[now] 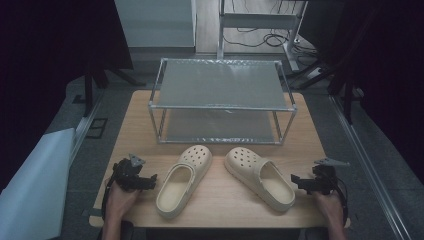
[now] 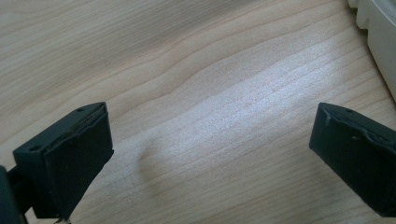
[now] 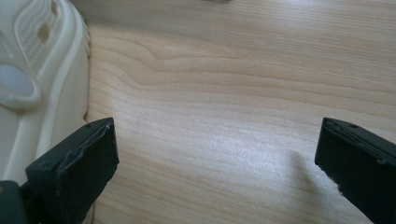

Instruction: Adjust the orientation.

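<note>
1. Two cream-coloured foam clogs with perforated toes lie on the pale wooden table (image 1: 220, 197), in the lower centre of the high view, toes pointing toward a metal-framed two-tier shelf rack (image 1: 222, 100) in the upper centre.
2. The left clog (image 1: 182, 180) slants from lower left to upper right; the right clog (image 1: 260, 177) slants the opposite way, so the toes lie closer together than the heels.
3. The left gripper (image 1: 150, 182) sits at the lower left of the high view, held in a hand (image 1: 120, 197), just beside the heel end of the left clog without touching it.
4. In the left gripper view its jaws stand wide apart, released, with bare wood between them; the left clog's edge (image 2: 378, 32) shows at the upper right corner.
5. The right gripper (image 1: 298, 182) sits at the lower right of the high view, in the other hand (image 1: 330, 202), just beside the heel end of the right clog.
6. In the right gripper view its jaws are likewise released and wide, nothing between them; the right clog (image 3: 42, 70) fills the left edge, beside the left jaw.
</note>
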{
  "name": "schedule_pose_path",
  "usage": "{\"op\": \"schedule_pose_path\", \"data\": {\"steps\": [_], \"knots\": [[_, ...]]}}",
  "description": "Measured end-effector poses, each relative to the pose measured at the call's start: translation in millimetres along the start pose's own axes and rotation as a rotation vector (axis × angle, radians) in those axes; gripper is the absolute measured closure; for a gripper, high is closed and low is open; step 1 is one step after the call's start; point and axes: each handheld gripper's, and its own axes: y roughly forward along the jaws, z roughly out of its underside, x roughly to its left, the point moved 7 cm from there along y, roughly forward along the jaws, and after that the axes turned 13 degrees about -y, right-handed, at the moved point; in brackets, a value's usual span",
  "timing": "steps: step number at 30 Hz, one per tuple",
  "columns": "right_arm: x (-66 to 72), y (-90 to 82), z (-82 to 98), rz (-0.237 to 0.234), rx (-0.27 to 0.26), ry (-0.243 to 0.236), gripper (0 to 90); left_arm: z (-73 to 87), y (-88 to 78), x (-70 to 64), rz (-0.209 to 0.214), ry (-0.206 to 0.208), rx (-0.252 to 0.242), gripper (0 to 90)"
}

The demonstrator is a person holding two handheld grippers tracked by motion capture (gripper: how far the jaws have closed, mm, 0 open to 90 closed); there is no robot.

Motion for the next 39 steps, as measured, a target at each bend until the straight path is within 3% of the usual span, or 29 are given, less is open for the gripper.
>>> {"op": "schedule_pose_path", "data": {"steps": [4, 9, 13, 18, 20, 26, 27, 29, 39], "knots": [[1.2, 4.4, -1.9, -0.003, 0.001, 0.005, 0.0, 1.4, 0.2, 0.7, 0.015, -0.008, -0.010, 0.0], [1.6, 4.3, -2.2, 0.000, 0.001, 0.007, 0.0, 0.3, -2.2, 5.3, 0.050, -0.052, -0.040, 0.0], [0.8, 4.3, -2.7, -0.004, -0.010, 0.013, 0.0, -0.9, -4.2, 5.9, 0.057, -0.056, -0.051, 0.0], [2.1, 5.2, -3.2, -0.013, -0.010, 0.012, 0.0, 0.4, -3.3, 4.4, 0.046, -0.034, -0.034, 0.0], [2.7, 5.8, -3.3, -0.019, -0.010, 0.012, 0.0, 1.0, -3.7, 1.3, 0.028, -0.007, -0.022, 0.0], [5.2, 7.8, -4.9, -0.029, -0.011, 0.012, 0.0, 4.8, -3.3, -6.9, 0.027, 0.030, 0.015, 0.0], [6.7, 8.6, -5.0, -0.034, -0.007, 0.006, 0.0, 7.7, -1.0, -12.3, 0.045, 0.042, 0.039, 0.0], [6.8, 8.8, -5.1, -0.034, -0.007, 0.005, 0.1, 7.9, -0.9, -16.7, 0.067, 0.047, 0.043, 0.0], [5.4, 7.6, -5.9, -0.029, -0.017, 0.010, 0.6, 9.2, -7.4, -34.4, 0.082, 0.076, 0.037, 0.0]]}}
